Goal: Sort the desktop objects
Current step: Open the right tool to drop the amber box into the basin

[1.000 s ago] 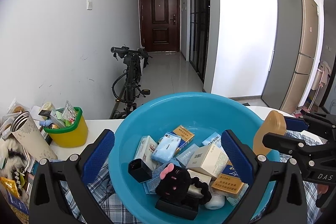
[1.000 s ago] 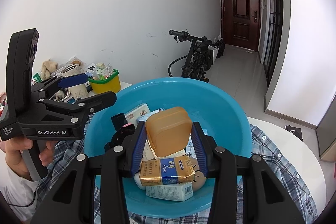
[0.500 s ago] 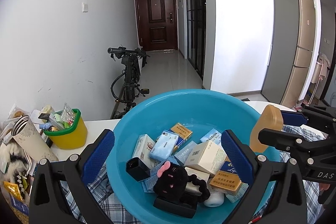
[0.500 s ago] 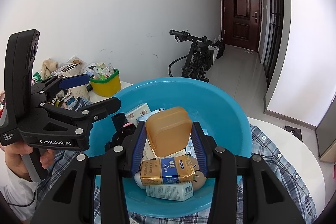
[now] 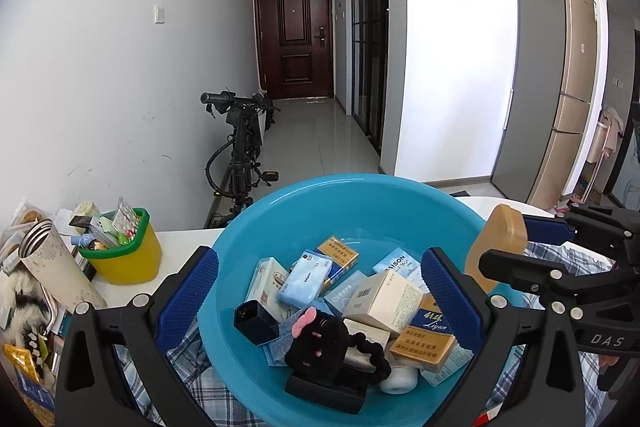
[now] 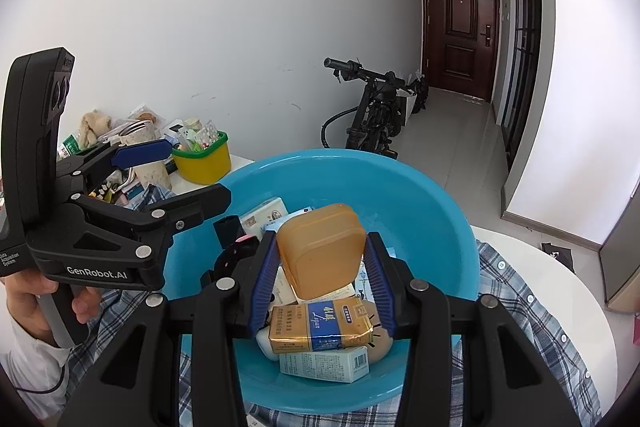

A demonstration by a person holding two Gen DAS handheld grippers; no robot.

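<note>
A white surface (image 5: 184, 239) in a hallway flat, blue basin (image 5: 304, 203) in the middle.

Left view: our left hand-held gripper (image 5: 320, 291) hangs released over the basin. Right view: our right hand-held gripper (image 6: 322, 267) grasps the amber case (image 6: 322, 251) upright above it, nearer the right hand.
</note>
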